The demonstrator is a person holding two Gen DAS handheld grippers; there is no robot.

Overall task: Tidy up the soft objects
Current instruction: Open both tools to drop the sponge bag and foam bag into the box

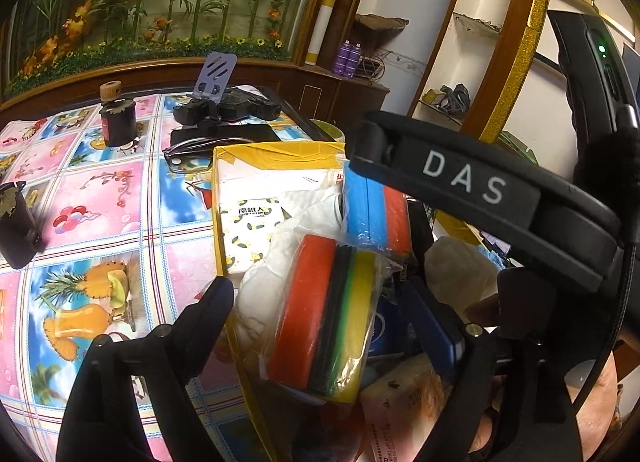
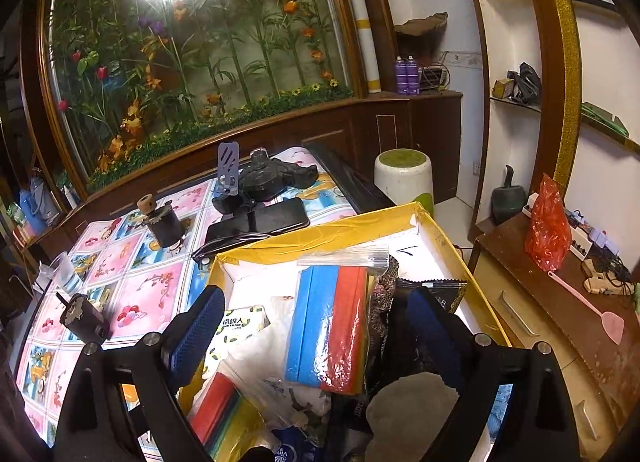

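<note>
Oilcloth printed with pink and blue fruit-and-flower squares covers the table (image 2: 132, 282) on which my work sits. Against its right edge stands the yellow cardboard box (image 2: 460, 262), open at the top, holding the soft goods.

Inside, a white tissue pack (image 1: 250, 230) with a bee pattern lies at the left wall, crumpled white plastic (image 1: 308, 206) beside it. Two bagged sponge stacks are present. The blue-and-red sponge pack (image 2: 330, 326), in a zip bag, stands tilted on edge near the box middle. The red, black, green and yellow sponge pack (image 1: 324, 322) leans just below it, nearer the left wall.

My left gripper (image 1: 332, 326) has both jaws spread wide, one finger outside the box's left wall over the oilcloth, the other at the right among the contents; the multicolour pack stands between them, and neither pad presses on it. My right gripper (image 2: 316, 322) is likewise released, its blue-padded fingers (image 2: 196, 330) parted either side of the blue-and-red pack without contact that I can see.

Further back on the table: a black phone (image 2: 264, 218), a dark jar with a cork stopper (image 2: 164, 222), and a purple stand (image 2: 229, 166).
</note>
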